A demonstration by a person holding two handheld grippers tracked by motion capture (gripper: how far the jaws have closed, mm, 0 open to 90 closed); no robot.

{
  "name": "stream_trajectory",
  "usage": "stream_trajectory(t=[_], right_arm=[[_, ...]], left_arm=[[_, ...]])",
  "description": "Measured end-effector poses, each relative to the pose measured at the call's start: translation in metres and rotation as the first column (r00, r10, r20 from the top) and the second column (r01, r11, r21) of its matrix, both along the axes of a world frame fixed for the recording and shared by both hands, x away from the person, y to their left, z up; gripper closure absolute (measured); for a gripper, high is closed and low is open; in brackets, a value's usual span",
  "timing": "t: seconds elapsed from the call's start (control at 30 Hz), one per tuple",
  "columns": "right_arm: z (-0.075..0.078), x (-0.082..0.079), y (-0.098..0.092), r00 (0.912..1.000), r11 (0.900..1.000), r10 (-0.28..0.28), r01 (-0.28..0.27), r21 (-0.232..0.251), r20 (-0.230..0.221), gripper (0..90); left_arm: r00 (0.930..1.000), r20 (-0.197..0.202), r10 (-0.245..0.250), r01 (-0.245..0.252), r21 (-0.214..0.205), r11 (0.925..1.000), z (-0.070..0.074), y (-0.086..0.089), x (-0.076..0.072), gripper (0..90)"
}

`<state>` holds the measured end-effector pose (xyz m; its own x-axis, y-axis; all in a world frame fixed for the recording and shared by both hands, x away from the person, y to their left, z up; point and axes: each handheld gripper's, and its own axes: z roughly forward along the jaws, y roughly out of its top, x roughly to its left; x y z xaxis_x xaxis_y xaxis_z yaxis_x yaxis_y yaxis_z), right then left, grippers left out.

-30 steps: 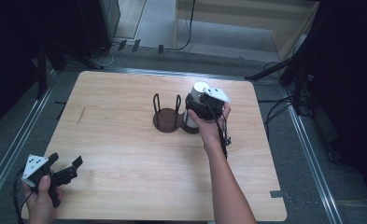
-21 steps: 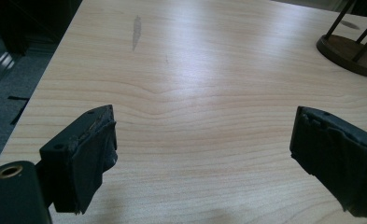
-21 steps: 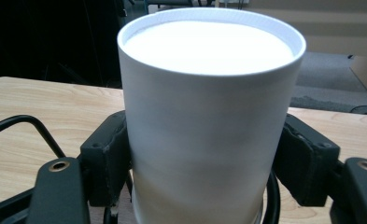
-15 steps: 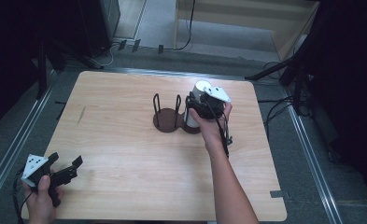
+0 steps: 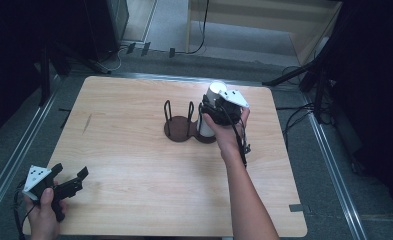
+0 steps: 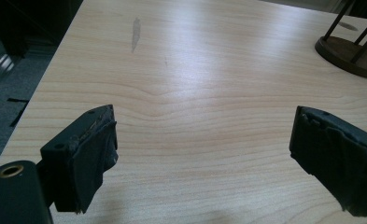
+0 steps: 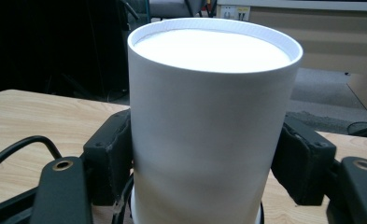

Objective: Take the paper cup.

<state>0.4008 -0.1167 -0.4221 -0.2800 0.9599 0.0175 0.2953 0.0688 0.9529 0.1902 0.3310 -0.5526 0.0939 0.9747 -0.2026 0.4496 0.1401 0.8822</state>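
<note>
table [image 5: 134,150]: pale wood | stand [image 5: 180,127]: dark, two wire loops, mid-table | cup [image 7: 209,116]: white, upright on stand's right disc | right gripper [image 7: 209,163]: jaws just closed, pads pressing cup's sides | left gripper [image 6: 204,154]: wide apart over bare near-left corner

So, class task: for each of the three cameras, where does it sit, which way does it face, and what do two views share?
High view: above the table, looking forward and down; both forearms, left gripper and right gripper show.
Left gripper view: on the left gripper, facing across bare wood; open jaws.
Right gripper view: on the right gripper, facing the white cup its jaws clamp.
Shared: the dark wire stand in the high and left gripper views.
</note>
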Motion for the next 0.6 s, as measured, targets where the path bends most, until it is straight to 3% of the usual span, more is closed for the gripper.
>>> stream_trajectory(t=[0.23,0.5,0.6], right_arm=[[0.009,-0.001,0.001,0.9998,1.0000,-0.001,0.001,0.006,0.019,28.3],[0.027,-0.005,-0.001,0.9973,0.9999,-0.007,0.006,0.015,0.073,29.0],[0.035,-0.008,-0.004,0.9953,0.9993,-0.007,0.003,0.038,0.097,29.3]], left_arm=[[0.9999,0.012,-0.002,0.002,-0.006,1.0000,0.000,0.000,0.000,8.3],[0.9992,0.040,-0.009,0.010,-0.017,0.9998,0.000,0.000,-0.001,8.6],[0.9983,0.056,-0.016,0.018,-0.036,0.9992,0.000,0.002,-0.001,8.6]])
